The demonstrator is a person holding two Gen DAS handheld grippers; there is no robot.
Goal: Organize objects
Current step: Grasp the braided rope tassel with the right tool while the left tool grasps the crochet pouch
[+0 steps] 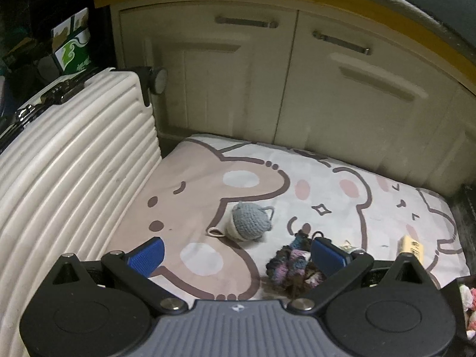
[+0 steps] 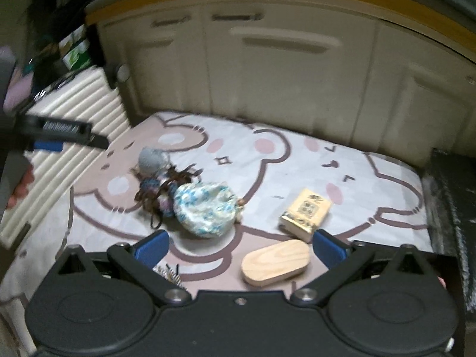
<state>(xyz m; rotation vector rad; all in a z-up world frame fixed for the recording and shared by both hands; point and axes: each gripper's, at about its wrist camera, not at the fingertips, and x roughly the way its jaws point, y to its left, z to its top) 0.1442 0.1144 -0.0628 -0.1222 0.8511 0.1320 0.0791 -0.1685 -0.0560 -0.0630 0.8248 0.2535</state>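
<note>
**Operator:** Report the left wrist view.

**Inspector:** The left tongs (image 1: pixel 238 251) stand with the jaws wide apart and hold nothing. They hang above a cartoon-bear mat (image 1: pixel 190 178). A grey crocheted pouch (image 1: pixel 250 221) lies on the mat ahead of the tongs, between the two blue pads (image 1: pixel 148 253). A dark multicoloured knitted item (image 1: pixel 291 264) lies just beside the right-hand pad. A small yellow box (image 1: pixel 412 245) shows at the right edge. A ribbed white suitcase (image 1: pixel 74 178) stands along the left side of the mat. Cream cabinet doors (image 1: pixel 238 74) close off the far side.

**Operator:** Report the right wrist view.

**Inspector:** This view is blurred. The right tongs (image 2: pixel 239 244) also stand with the jaws apart and empty. A pale wooden oval piece (image 2: pixel 275 263) lies on the mat between the jaws, nearer the right-hand one. The yellow box (image 2: pixel 306 214) lies just beyond it. A blue-and-white floral pouch (image 2: pixel 205 208) lies left of centre, touching the knitted item (image 2: pixel 157 190), with the grey pouch (image 2: pixel 151 159) behind. A bristled object, possibly a brush (image 2: pixel 172 275), shows near the left-hand jaw. The left tongs (image 2: pixel 47 145) appear at the left edge, held by a hand (image 2: pixel 20 187).
</note>
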